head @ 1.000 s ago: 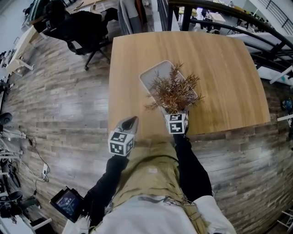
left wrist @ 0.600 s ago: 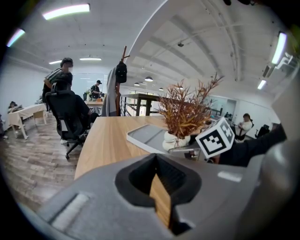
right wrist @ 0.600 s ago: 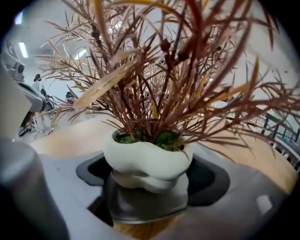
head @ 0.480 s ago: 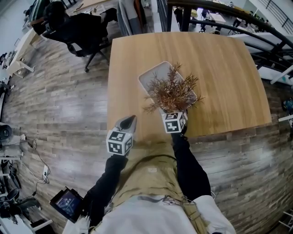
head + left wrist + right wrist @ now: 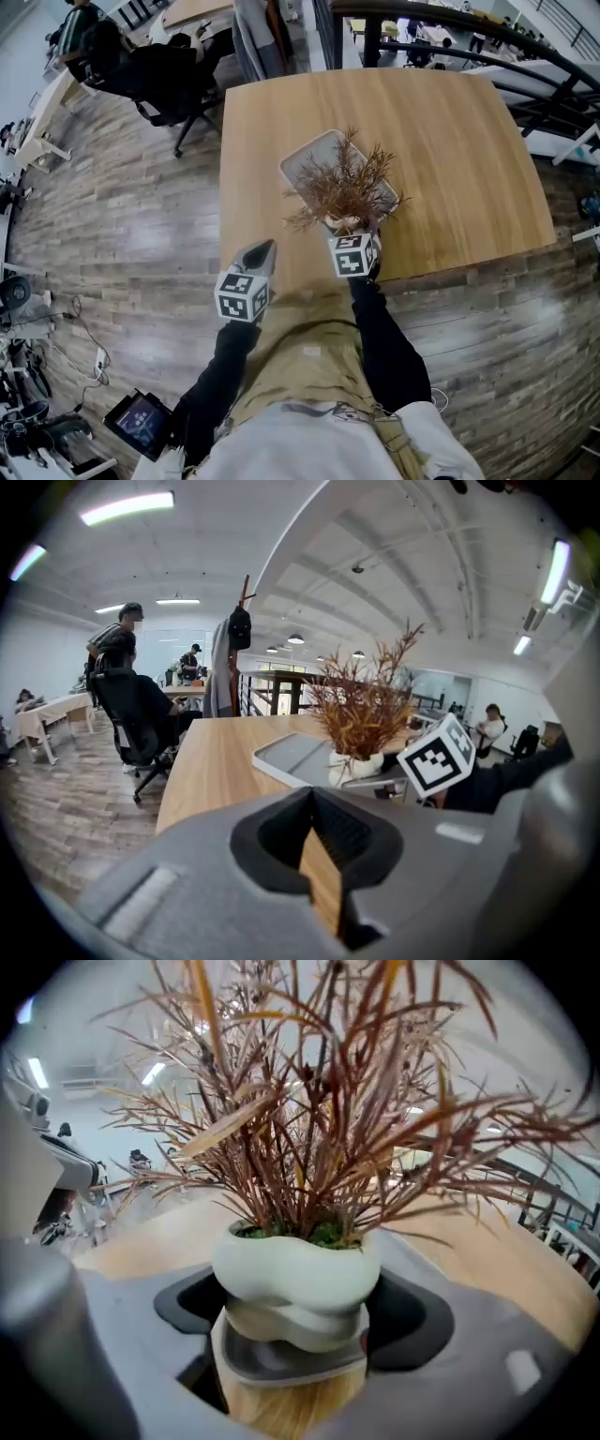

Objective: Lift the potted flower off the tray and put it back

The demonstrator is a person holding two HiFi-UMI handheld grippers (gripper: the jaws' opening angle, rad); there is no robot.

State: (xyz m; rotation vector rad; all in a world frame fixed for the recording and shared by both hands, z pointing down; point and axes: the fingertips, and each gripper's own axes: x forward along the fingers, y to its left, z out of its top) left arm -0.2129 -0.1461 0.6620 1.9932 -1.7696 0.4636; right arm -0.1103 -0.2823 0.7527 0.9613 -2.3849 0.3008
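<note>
The potted flower (image 5: 345, 187), with dry reddish-brown stalks in a white rounded pot (image 5: 295, 1279), is over the near corner of the grey tray (image 5: 309, 155). My right gripper (image 5: 349, 228) is shut on the pot, one jaw on each side of it. Whether the pot rests on the tray (image 5: 281, 1358) or hangs just above it is unclear. My left gripper (image 5: 263, 252) hovers at the table's near edge, left of the plant, shut on nothing. In the left gripper view the pot (image 5: 361, 763) and tray (image 5: 291, 757) lie ahead to the right.
The tray lies on a wooden table (image 5: 450, 141), whose near edge runs just under both grippers. A black office chair (image 5: 159, 70) stands off the far left corner. Wooden floor surrounds the table, and dark railings run at the far right.
My right gripper and the plant have shifted slightly left and a little nearer to me. The left gripper has barely moved.
</note>
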